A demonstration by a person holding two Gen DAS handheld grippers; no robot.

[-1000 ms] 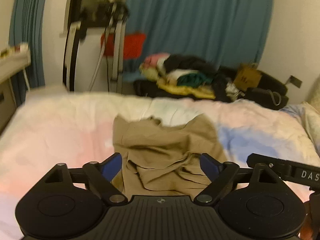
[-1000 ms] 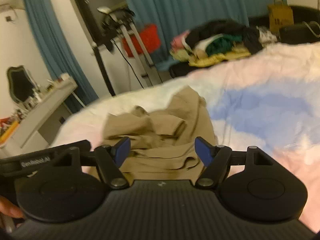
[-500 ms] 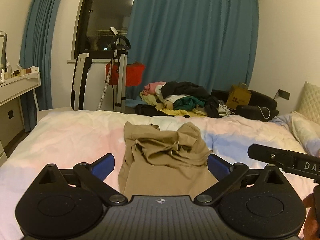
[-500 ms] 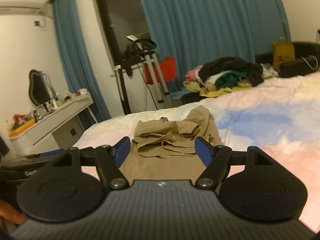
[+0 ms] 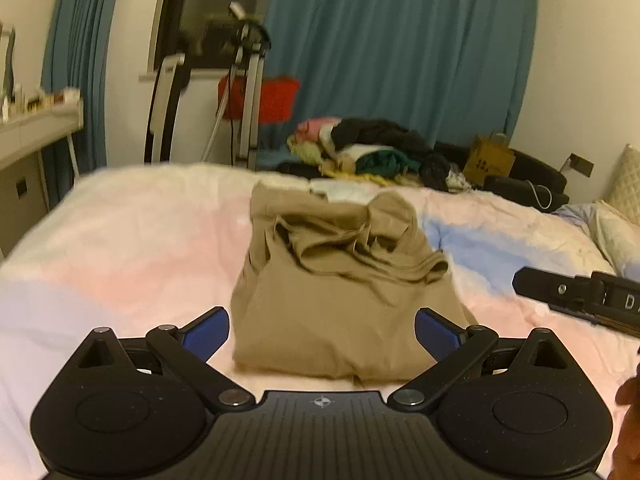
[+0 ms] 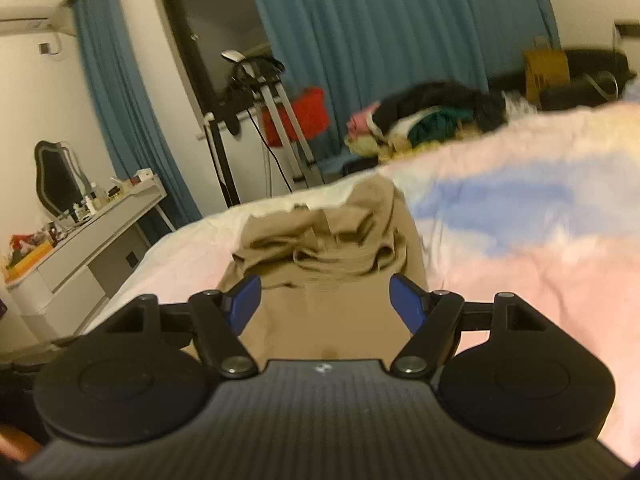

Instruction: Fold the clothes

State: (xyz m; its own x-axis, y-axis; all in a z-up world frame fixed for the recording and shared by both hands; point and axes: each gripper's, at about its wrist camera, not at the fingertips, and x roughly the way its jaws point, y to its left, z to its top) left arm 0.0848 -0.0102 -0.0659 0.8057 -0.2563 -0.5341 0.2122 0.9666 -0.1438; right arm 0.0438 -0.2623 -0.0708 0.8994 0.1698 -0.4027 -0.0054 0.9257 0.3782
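Note:
A tan garment lies partly folded and rumpled on the pastel bed cover; it also shows in the right wrist view. My left gripper is open and empty, just short of the garment's near edge. My right gripper is open and empty, hovering over the garment's near part. The right gripper's body shows at the right edge of the left wrist view.
A pile of mixed clothes lies beyond the bed's far edge, before a blue curtain. A treadmill with a red item stands at the back. A white desk stands left. A pillow is at right.
Both grippers dipped toward the garment, pulled back and up, then moved closer again. The garment looks more gathered than a second ago. Both grippers stayed open.

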